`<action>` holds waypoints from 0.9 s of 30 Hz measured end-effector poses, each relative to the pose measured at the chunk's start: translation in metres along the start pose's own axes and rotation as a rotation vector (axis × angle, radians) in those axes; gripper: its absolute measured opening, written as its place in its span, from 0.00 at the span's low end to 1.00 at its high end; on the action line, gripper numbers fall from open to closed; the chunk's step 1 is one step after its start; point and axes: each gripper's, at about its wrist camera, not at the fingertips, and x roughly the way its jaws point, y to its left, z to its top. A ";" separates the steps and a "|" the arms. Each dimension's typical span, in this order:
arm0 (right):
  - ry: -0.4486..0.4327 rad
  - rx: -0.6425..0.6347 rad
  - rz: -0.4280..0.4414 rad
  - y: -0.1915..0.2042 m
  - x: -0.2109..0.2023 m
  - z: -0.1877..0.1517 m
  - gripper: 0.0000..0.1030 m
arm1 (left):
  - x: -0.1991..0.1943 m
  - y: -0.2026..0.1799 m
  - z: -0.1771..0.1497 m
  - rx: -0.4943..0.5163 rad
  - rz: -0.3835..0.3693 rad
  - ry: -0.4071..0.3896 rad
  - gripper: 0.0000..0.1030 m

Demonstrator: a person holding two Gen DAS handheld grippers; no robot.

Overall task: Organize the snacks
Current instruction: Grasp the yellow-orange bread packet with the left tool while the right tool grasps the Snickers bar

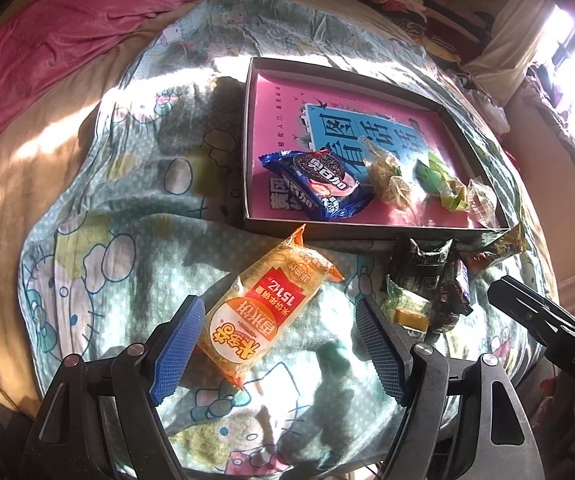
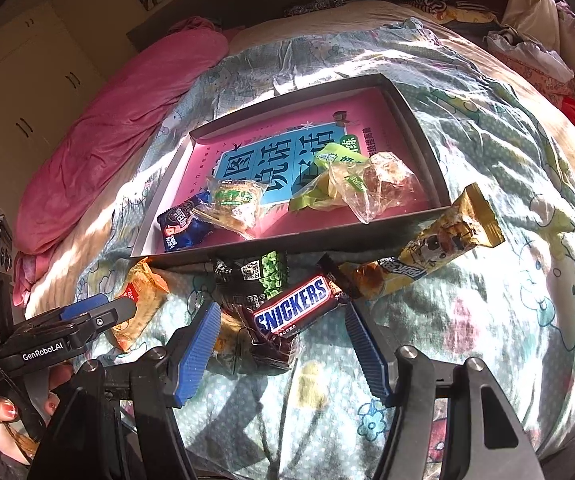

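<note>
An orange rice-cracker packet lies on the cartoon-print blanket between the jaws of my left gripper, which stands open around it. In the right wrist view a Snickers bar rests on a small pile of dark wrappers. My right gripper is open on either side of the bar, its pads apart from it. A shallow box with a pink book on its floor holds a blue Oreo packet, clear-wrapped sweets and green packets.
A long yellow snack packet leans against the box's front wall. A pink duvet lies at the back left and clothes are piled at the back right. A hand with red nails holds the left gripper.
</note>
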 end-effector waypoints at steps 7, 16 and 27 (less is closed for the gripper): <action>0.034 0.029 0.014 -0.005 0.011 0.001 0.63 | 0.011 0.002 0.001 0.013 0.022 0.014 0.77; 0.094 0.070 0.057 -0.010 0.034 0.001 0.63 | 0.027 0.004 0.003 0.026 0.045 0.034 0.77; 0.103 0.059 0.069 -0.017 0.051 0.003 0.52 | 0.039 0.004 0.008 0.028 0.051 0.038 0.77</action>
